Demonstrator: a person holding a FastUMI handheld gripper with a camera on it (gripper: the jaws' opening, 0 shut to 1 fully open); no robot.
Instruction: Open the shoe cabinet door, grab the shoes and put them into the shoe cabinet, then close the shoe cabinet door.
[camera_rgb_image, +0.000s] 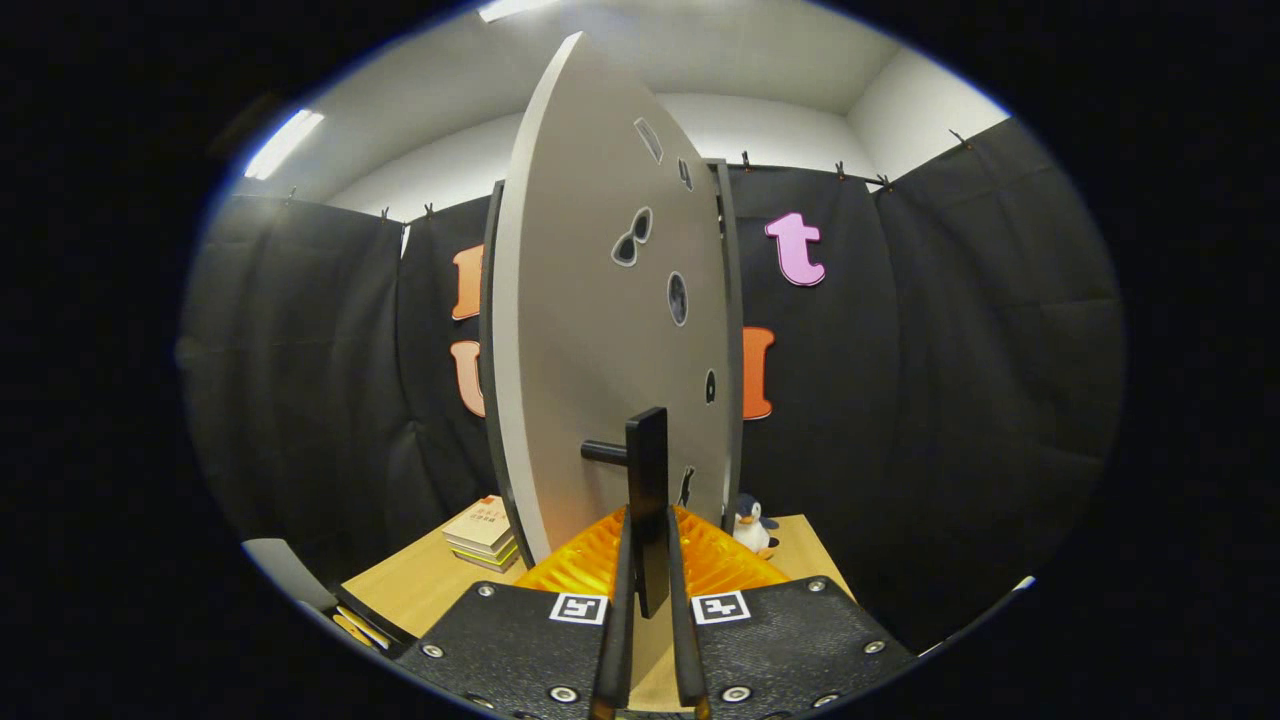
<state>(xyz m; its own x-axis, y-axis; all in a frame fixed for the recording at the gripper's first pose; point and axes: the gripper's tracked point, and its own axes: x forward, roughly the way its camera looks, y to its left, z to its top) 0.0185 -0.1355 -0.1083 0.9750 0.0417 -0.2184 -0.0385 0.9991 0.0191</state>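
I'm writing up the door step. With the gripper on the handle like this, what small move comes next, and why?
Probably keep pulling the handle to swing the door wider. The gripper is shut on the handle and the door stands partly open, edge toward the camera; the cabinet's inside isn't visible yet.

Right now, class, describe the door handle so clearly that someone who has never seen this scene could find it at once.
Start at the tall pale cabinet door standing edge-on on the wooden table. Low on its face, a short dark peg carries the handle, an upright black bar clamped between the tongs. Unlike the dark stickers dotted over the door, it sticks out from the door.
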